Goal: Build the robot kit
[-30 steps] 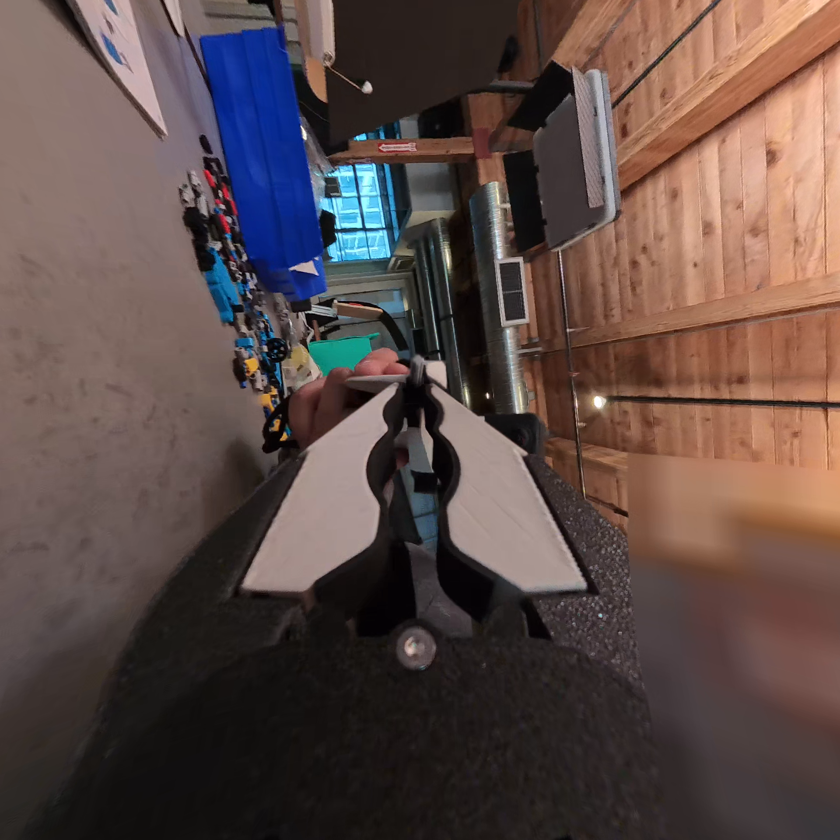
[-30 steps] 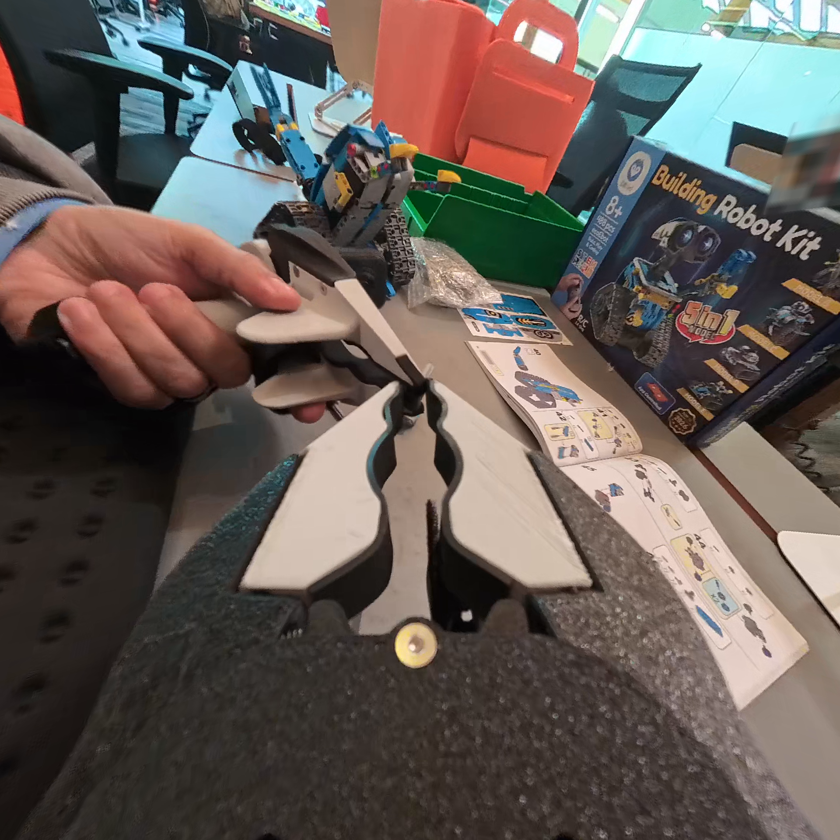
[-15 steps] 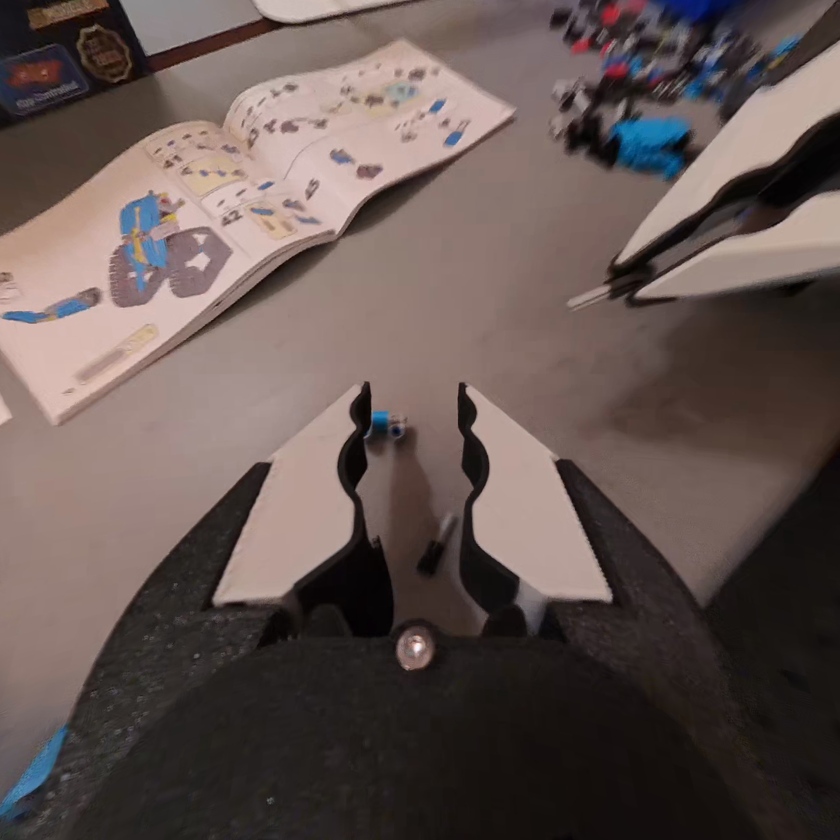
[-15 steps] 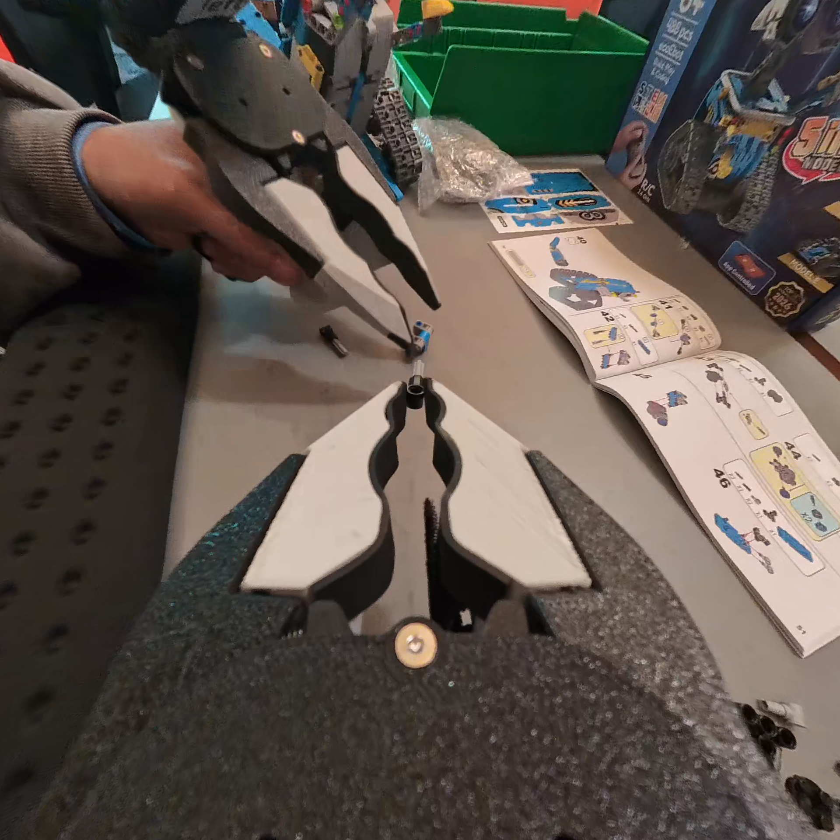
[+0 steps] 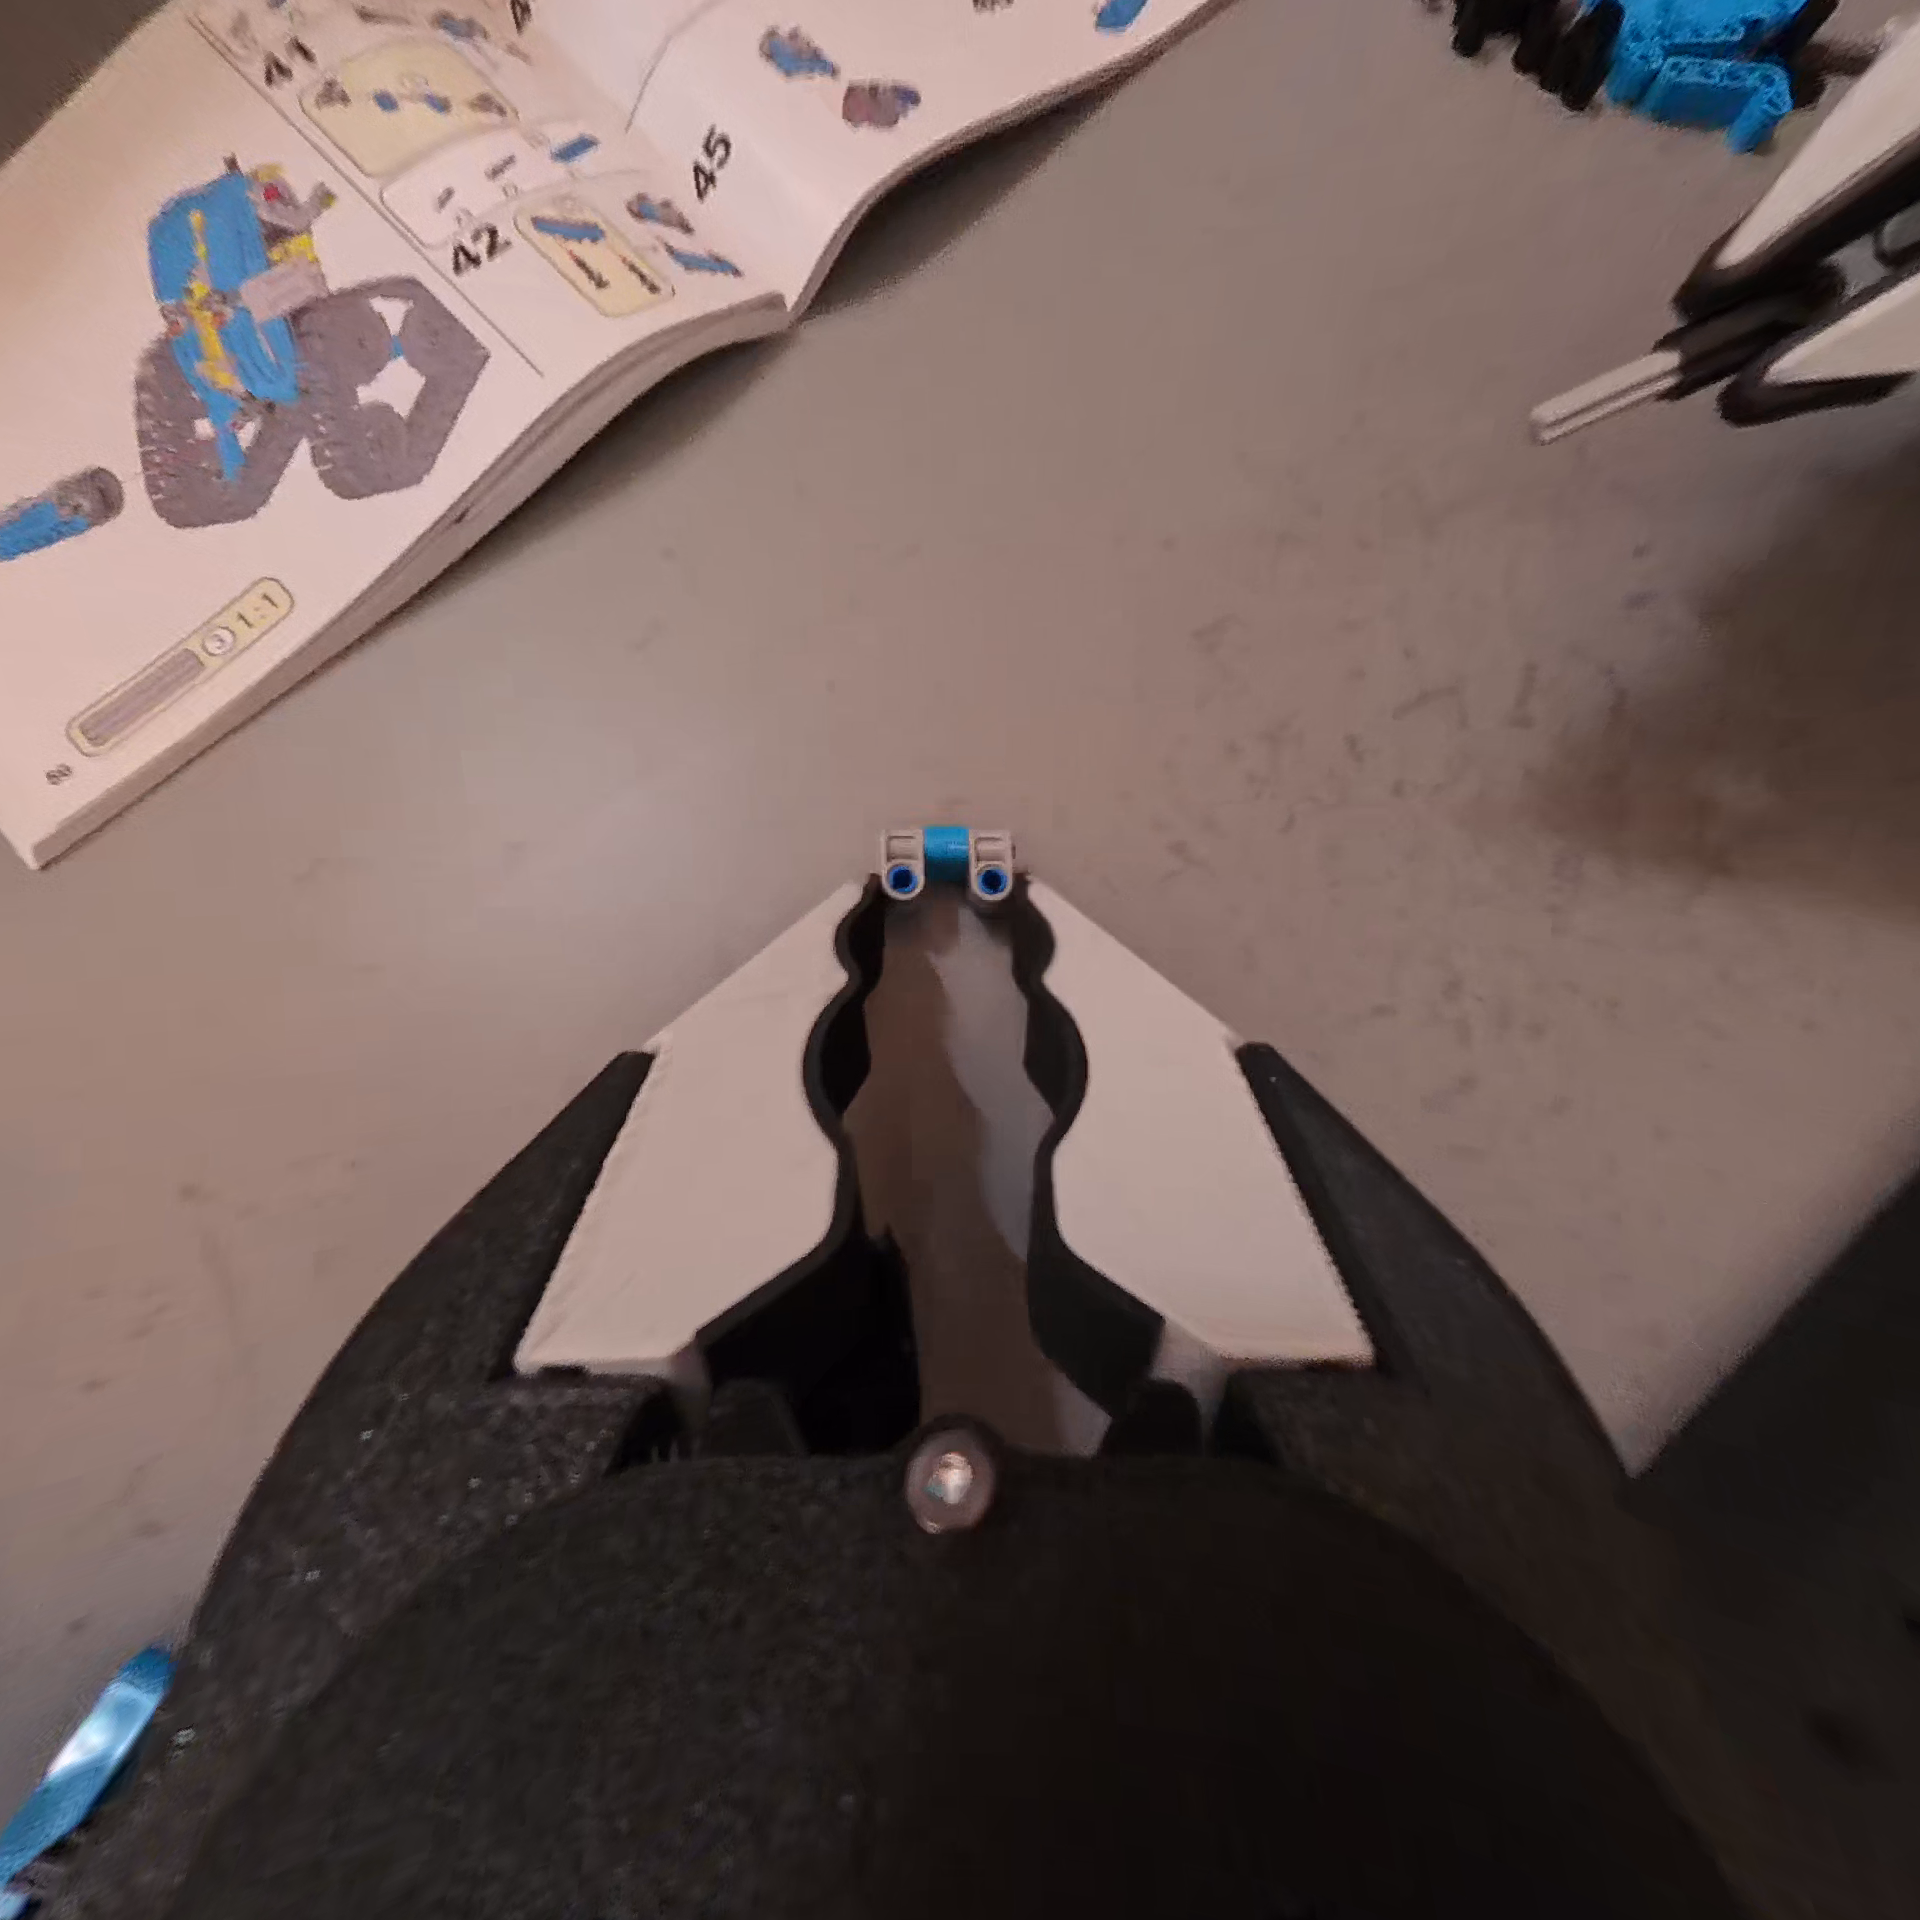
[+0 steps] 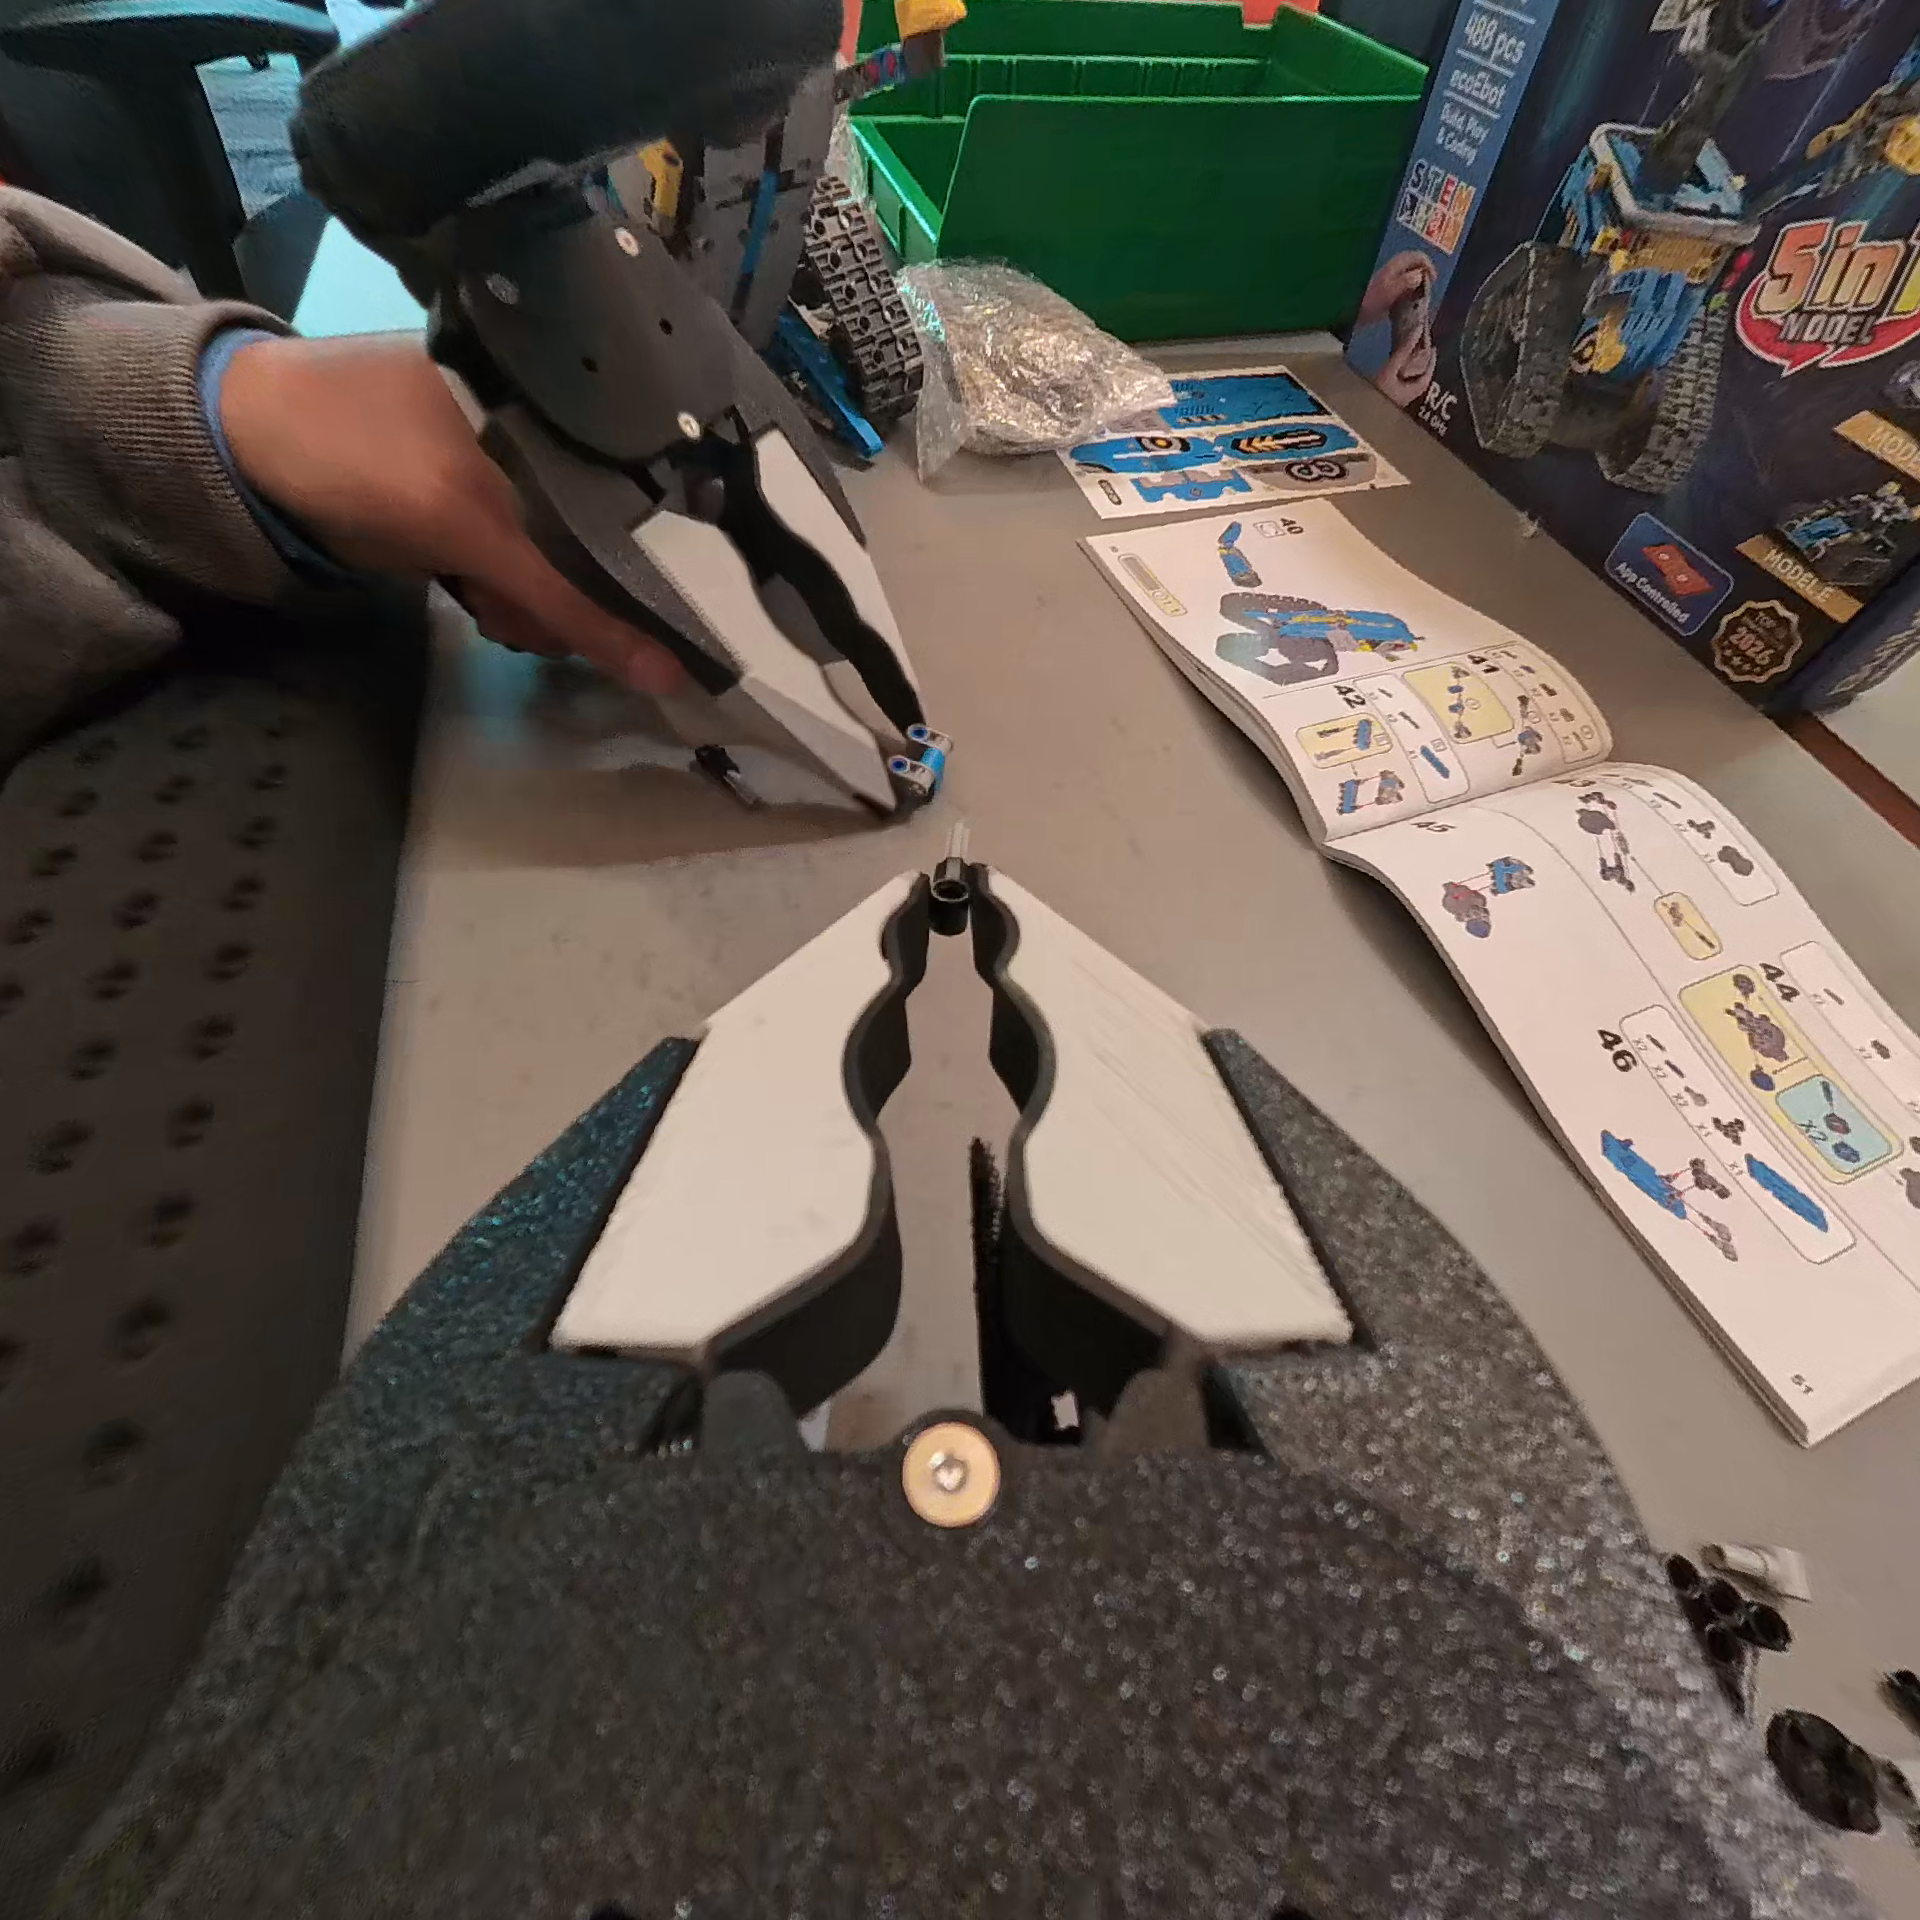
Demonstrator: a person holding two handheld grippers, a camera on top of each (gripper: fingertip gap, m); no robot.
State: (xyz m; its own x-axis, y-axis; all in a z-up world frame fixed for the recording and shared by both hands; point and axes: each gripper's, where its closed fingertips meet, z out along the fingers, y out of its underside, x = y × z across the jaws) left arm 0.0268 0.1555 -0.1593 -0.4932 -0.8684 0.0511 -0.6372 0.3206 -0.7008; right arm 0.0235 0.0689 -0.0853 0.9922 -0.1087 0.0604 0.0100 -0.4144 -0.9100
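Observation:
My left gripper (image 5: 948,896) points down at the grey table (image 5: 1247,675), and its fingertips are shut on a small blue-and-grey connector piece (image 5: 945,860) that rests on the table. The right wrist view shows the same gripper (image 6: 912,771) with the piece (image 6: 925,756) at its tips, held by a person's hand (image 6: 395,499). My right gripper (image 6: 951,891) is shut on a small black bush with a thin grey axle (image 6: 951,883) and hovers just in front of the left gripper's tips. The left wrist view shows it at the upper right (image 5: 1704,343), with the axle (image 5: 1600,400) sticking out.
An open instruction booklet (image 6: 1507,831) lies to the right. Behind it are a kit box (image 6: 1714,260), a sticker sheet (image 6: 1226,447), a plastic bag (image 6: 1018,364), a green bin (image 6: 1143,156) and a tracked model (image 6: 852,281). A black dimpled mat (image 6: 156,1039) lies left, loose black parts (image 6: 1766,1662) near right. Left tips to right tips: about 12 cm.
My left gripper swung down from pointing at the ceiling to the table, moved over the blue-and-grey piece and closed on it. My right gripper stayed shut on its black bush and drew back slightly.

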